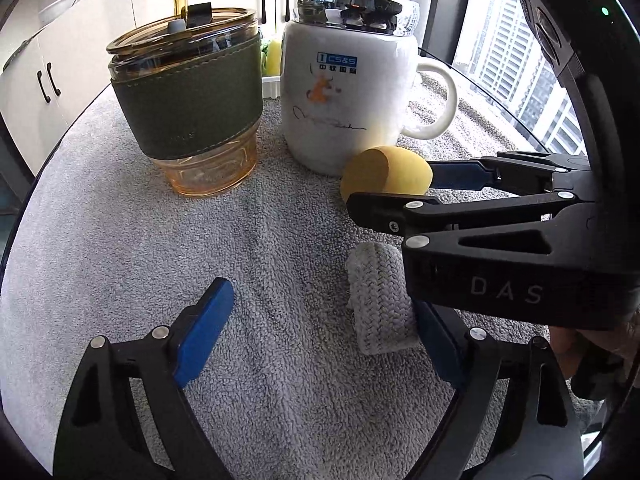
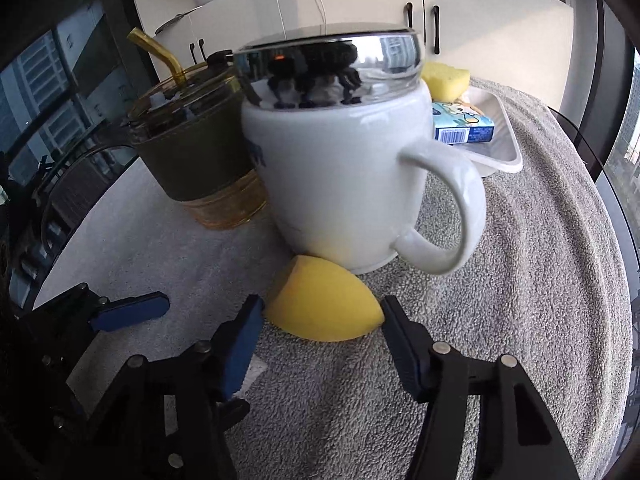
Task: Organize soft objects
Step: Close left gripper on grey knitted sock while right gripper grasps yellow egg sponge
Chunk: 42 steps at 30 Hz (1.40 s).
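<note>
Ahead of the right tongs (image 2: 322,332), low on the towel-covered counter (image 2: 540,280): the yellow egg-shaped sponge (image 2: 320,300), lying on its side just in front of the white mug (image 2: 332,184). Long axis running crosswise, from one pad to the other, blunt cut end toward the left pad, pointed end toward the right. Standing part-open around it, pads right at the two ends; no dent to be seen, so probably not yet a true grip.

For the left tongs (image 1: 320,338): spread wide and holding nothing, with the white knitted roll (image 1: 376,304) between the jaws, hard against the right-hand pad and well apart from the other. Needs centring, by the look of it, before any squeeze.

Nearer hand: right for the sponge, left for the roll.

From the left wrist only: the roll, and the sponge's flat cut face. From the right wrist only: the white tray (image 2: 504,152) behind the mug, with a yellow sponge block (image 2: 446,76) and a blue box (image 2: 464,128) in it, likely the drop-off place.
</note>
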### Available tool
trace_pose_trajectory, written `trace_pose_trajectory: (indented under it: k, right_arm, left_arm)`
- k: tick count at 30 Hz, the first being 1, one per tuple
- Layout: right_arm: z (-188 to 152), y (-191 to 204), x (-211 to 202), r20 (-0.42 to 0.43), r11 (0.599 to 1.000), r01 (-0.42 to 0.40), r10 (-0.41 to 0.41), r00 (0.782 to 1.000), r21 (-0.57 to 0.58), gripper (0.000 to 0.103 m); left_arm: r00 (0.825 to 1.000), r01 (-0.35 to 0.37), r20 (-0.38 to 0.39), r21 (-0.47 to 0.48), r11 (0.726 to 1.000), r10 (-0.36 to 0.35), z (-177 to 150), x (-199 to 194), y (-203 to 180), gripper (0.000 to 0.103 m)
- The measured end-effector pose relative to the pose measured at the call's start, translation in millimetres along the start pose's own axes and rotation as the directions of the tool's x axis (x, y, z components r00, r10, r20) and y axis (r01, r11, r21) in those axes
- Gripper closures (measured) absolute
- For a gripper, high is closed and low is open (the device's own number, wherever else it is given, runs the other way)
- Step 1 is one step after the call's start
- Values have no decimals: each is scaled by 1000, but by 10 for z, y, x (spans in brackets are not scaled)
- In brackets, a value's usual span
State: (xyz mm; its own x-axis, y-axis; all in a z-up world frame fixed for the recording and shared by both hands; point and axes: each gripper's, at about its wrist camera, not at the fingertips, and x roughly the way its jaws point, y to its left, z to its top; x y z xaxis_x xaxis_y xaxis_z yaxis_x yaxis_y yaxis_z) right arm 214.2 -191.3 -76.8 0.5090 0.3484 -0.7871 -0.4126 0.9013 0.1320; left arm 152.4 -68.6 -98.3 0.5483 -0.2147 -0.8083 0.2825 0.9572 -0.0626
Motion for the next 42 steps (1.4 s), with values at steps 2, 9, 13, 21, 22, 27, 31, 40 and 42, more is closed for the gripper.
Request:
trace_pose_trajectory:
  k: [2,9,13,21,22,27,31,40,42]
  right_arm:
    - [5,21,12,-1,1000,0,0,1000,-5,43]
    - [-12,133,9,0,1000,12,-12,1000,-18,46]
    - [-68,167,-78,10,1000,7,-7,1000,-15,47]
    - [-132,120,-267,34,1000,20,-20,999,-8,47]
    - [-127,117,-287,36,1000,23,-23,999,-7,47]
    - [-135,48,-366,51,999,32,-32,998,4,47]
    - [-170,14,-427,56,999,38,-38,998,13,47]
    - [-258,-62,-510,65,998,46,-48,997,43,47]
    - [-269,-80,-491,57,998,47,-50,997,45,47]
  left_arm:
    - [1000,2,3,-1,1000,-2,-10,-8,2,17]
    - [1000,3,16,-6,1000,-3,1,-66,74,40]
    - [1000,17,18,-13,1000,-17,3,-108,128,54]
    - [998,49,33,-17,999,-49,-16,-195,186,74]
    - [998,54,36,-17,998,-54,-20,-215,197,75]
    - [997,60,54,-22,998,-59,-62,-328,274,79]
    - [997,56,63,-46,997,-53,-91,-386,404,79]
    - [996,43,75,-76,996,-37,-66,-414,618,82]
    - [997,53,57,-65,996,-49,-51,-361,600,82]
